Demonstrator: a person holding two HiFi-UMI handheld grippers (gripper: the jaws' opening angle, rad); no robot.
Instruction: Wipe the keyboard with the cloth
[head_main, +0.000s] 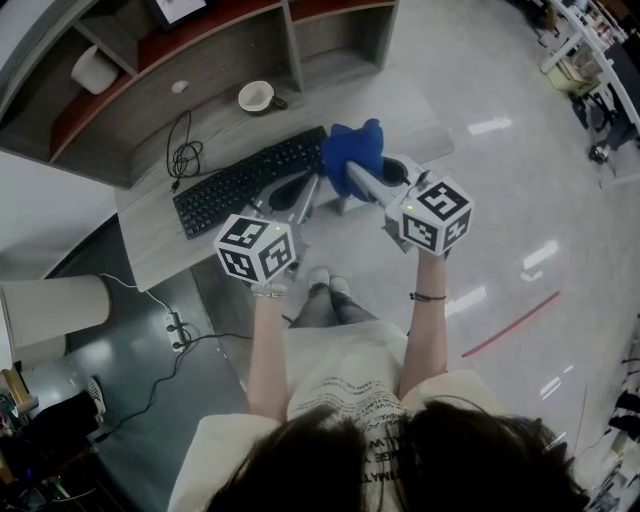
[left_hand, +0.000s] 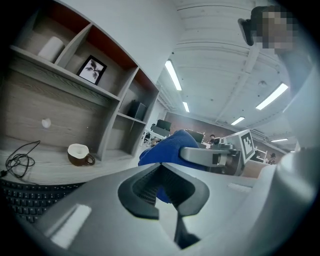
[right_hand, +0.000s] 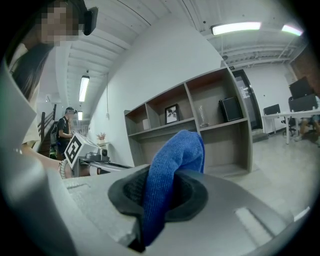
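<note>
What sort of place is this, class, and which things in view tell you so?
Most likely an office: a desk with a black keyboard and a cup, a wooden shelf unit behind holding a framed picture, and further desks with monitors under strip ceiling lights.

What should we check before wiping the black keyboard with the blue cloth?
1. Fluffy blue cloth gripped: ok, the right gripper has its jaws shut on it.
2. Cloth touching the black keyboard: cannot tell; the head view shows it over the keyboard's right end.
3. Left gripper out of the way: ok, open, empty, beside the cloth.
4. White-and-brown cup clear: ok, behind the keyboard, apart.
5. Black cable clear: ok, coiled near the keyboard's left end, away from the cloth.
</note>
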